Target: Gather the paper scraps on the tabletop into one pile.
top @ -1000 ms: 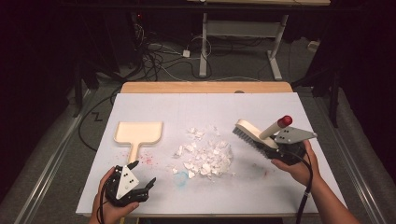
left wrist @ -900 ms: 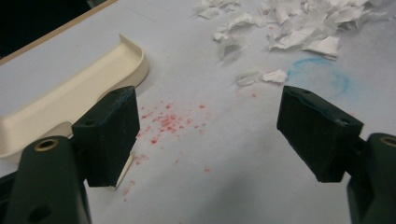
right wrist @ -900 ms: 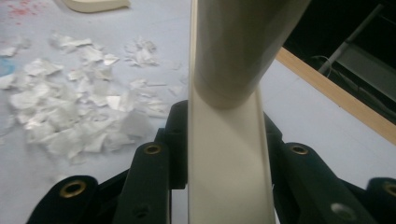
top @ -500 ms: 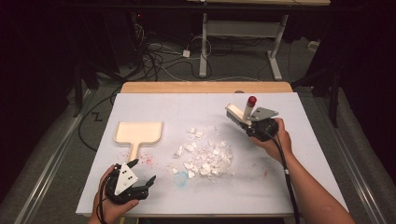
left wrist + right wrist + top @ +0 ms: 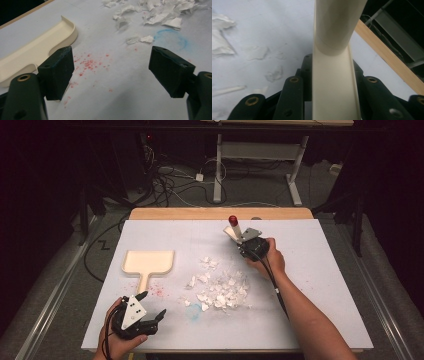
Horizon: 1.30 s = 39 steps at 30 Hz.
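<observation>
- White worktop [image 5: 320,285] carries paper scraps [image 5: 220,287] at centre, dustpan [image 5: 148,262] towards left edge.
- Right gripper [image 5: 240,239] clamps brush [image 5: 334,75] near far edge.
- Left gripper [image 5: 150,312] stands wide open, empty, near front edge.

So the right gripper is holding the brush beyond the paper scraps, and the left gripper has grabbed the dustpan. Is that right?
Not quite. The left gripper holds nothing: the left gripper view shows its jaws open over bare table, the dustpan lying beside them. The right gripper does hold the brush beyond the paper scraps.
</observation>
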{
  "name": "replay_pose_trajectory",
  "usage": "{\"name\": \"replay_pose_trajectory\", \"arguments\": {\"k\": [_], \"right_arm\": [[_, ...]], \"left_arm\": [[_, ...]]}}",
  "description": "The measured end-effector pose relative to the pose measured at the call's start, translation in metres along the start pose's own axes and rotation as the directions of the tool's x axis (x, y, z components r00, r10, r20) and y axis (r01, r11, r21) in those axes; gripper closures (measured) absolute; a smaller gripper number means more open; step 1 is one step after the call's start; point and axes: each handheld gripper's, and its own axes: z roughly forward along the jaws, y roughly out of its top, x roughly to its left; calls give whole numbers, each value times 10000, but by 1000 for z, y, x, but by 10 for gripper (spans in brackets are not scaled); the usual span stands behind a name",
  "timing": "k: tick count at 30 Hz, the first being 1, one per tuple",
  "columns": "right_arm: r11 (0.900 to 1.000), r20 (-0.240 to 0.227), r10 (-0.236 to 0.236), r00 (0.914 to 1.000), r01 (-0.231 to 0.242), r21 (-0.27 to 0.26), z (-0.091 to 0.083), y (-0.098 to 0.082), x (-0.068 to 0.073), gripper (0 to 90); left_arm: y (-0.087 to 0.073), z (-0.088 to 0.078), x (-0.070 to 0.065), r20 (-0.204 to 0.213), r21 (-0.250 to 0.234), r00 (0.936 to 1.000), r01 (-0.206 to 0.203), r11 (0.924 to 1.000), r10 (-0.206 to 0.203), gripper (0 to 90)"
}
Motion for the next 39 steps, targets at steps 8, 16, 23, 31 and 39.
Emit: {"name": "replay_pose_trajectory", "arguments": {"k": [8,16,23,31,39], "right_arm": [[9954,-1549,-484,9867,349,-887,-13,3,25,688],[9836,-2703,-1511,9508,1173,-1372,-42,-16,44,685],[9713,-3396,-2160,9154,1661,-1701,-73,-31,56,685],[9607,-3119,-2398,9194,1785,-2125,-96,-38,64,687],[9577,-2231,-2142,9510,1594,-2397,-92,-18,38,686]], "left_arm": [[0,-1,0,118,15,9999,-69,10000,68,198],[0,-5,1,197,-108,9998,-57,9999,59,203],[2,-3,-1,304,-147,9991,-283,9995,288,204],[3,3,-6,578,100,9975,-416,9991,410,207],[3,3,-5,581,61,9978,-328,9994,324,207]]}}
